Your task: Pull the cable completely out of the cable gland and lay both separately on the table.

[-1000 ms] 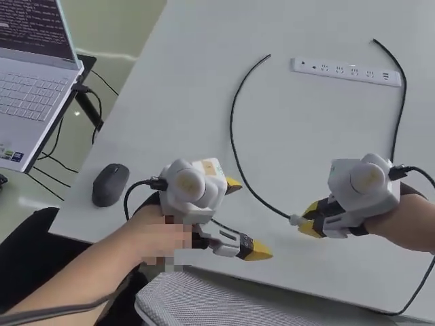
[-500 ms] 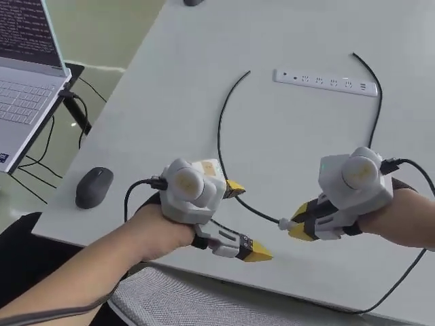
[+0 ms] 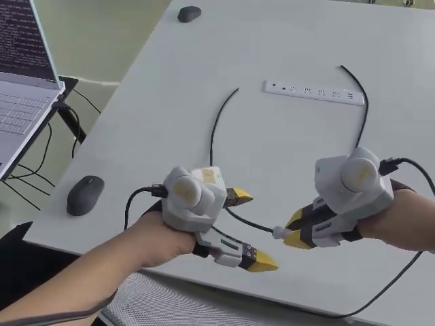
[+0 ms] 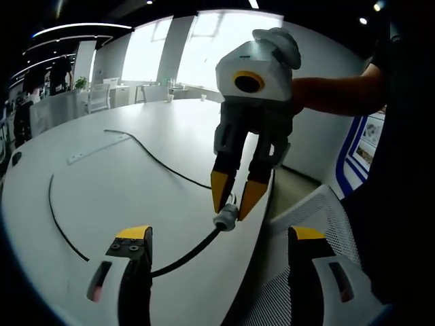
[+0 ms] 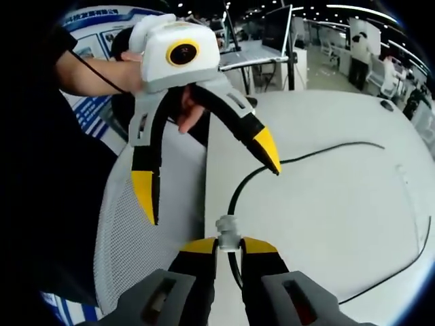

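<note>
Cable gland (image 3: 277, 232) sits above near bench (image 3: 170, 102) edge w/ black cable (image 3: 214, 132) threaded thru it. R gripper (image 3: 292, 229) is clamped on gland. L gripper (image 3: 253, 231) is just beside, jaws wide apart. Power strip (image 3: 312, 92) lies beyond. Laptop (image 3: 20, 102) screen text too small to read.

Laptop screen (image 3: 17, 41): rows of pale text on a dark ground, too small to read.
Wall board (image 5: 95, 15): white characters on blue, blurred, not legible.
Wall poster (image 4: 367, 139): blue and white print, unreadable.
Power strip (image 3: 314, 92): no legible marking.
</note>
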Motion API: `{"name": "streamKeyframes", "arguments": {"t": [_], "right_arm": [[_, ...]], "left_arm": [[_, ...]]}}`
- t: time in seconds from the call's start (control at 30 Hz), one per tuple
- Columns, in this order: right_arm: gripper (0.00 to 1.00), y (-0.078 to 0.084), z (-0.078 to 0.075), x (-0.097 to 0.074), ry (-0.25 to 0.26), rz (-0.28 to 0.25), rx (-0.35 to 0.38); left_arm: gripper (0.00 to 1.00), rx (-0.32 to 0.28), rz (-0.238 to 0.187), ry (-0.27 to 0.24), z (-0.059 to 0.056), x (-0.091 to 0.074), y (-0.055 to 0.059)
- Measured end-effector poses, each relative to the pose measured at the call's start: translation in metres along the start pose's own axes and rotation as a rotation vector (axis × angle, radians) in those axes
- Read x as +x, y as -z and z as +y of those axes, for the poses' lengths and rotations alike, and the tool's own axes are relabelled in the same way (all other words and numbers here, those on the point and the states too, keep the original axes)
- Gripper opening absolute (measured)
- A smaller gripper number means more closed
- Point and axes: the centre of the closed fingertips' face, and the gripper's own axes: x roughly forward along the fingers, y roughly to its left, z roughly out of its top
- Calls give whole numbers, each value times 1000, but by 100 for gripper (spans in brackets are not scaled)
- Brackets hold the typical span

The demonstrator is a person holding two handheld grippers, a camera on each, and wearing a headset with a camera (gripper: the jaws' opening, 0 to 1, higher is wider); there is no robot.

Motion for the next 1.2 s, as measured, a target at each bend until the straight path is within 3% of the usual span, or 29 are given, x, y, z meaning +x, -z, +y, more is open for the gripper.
{"name": "streamKeyframes", "arguments": {"t": [0.17, 0.4, 0.57, 0.8, 0.93, 1.2], "right_arm": [[7, 2, 3, -7, -3, 9, -42], [7, 2, 4, -11, -11, -2, -58], [7, 2, 3, -13, -10, -10, -73], [7, 5, 3, -16, -21, -19, -73], [7, 6, 5, -18, -29, -25, -80], [7, 5, 4, -21, -36, -56, -88]], "left_arm": [[75, 3, 3, 26, -2, 10, 0], [63, -41, -20, 69, -4, 18, -5], [51, -59, -24, 76, -3, 19, -7], [46, -56, -19, 84, -5, 22, -5], [40, -76, -49, 98, -9, 24, -12], [29, -90, -58, 119, -9, 26, -17]]}}
